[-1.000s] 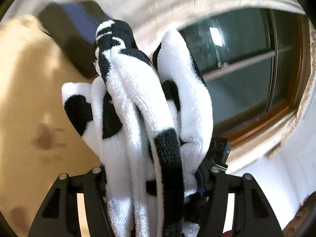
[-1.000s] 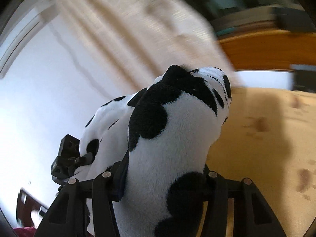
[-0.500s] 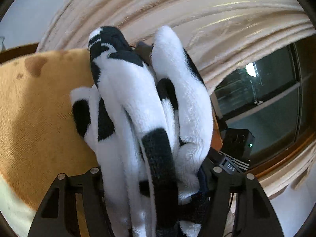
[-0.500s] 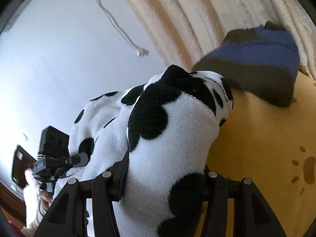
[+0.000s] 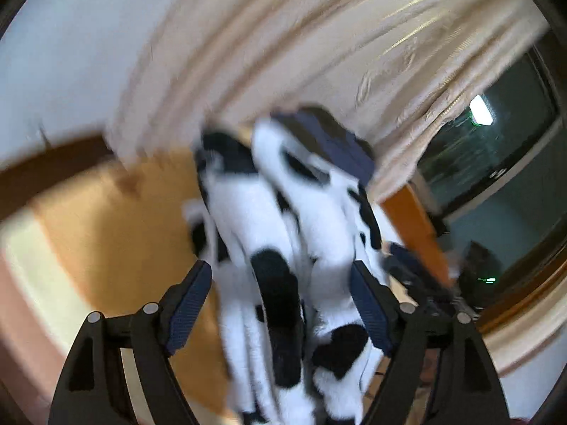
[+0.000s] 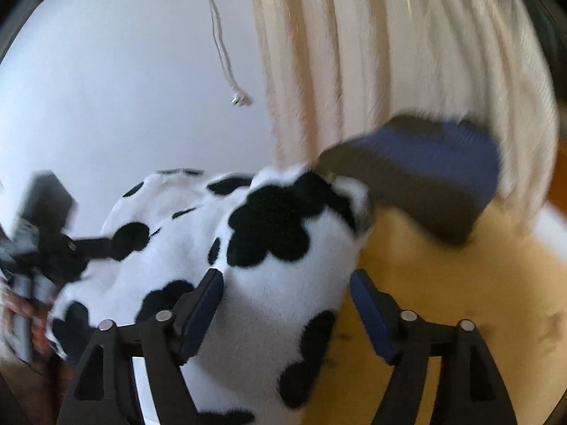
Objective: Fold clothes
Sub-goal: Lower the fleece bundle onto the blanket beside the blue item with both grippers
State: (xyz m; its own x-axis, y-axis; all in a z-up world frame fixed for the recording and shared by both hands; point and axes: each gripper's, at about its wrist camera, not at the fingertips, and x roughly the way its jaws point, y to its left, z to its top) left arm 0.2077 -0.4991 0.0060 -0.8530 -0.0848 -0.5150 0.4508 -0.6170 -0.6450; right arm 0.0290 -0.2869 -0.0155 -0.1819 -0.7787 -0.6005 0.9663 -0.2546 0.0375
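The fluffy white fleece garment with black cow-like patches (image 5: 283, 248) lies bunched in several thick layers on the yellow-orange bed cover (image 5: 99, 233), its far end touching a folded knit garment in dark blue and grey stripes (image 6: 436, 173) that rests on the same cover below the cream pleated curtain (image 6: 389, 53); the left gripper (image 5: 281, 304) shows its fingers spread, the blue pad of the left finger (image 5: 187, 308) standing clear of the fleece while the other pad is close against it; the right gripper (image 6: 285, 304) likewise shows its fingers parted, the fleece lying between them without visible clamping; both views are motion-blurred; judgement: the fleece is gathered into a compact bundle beside an already folded item, which suggests a late stage of folding this piece; whether its edges are aligned cannot be determined; further garments awaiting folding are not visible.
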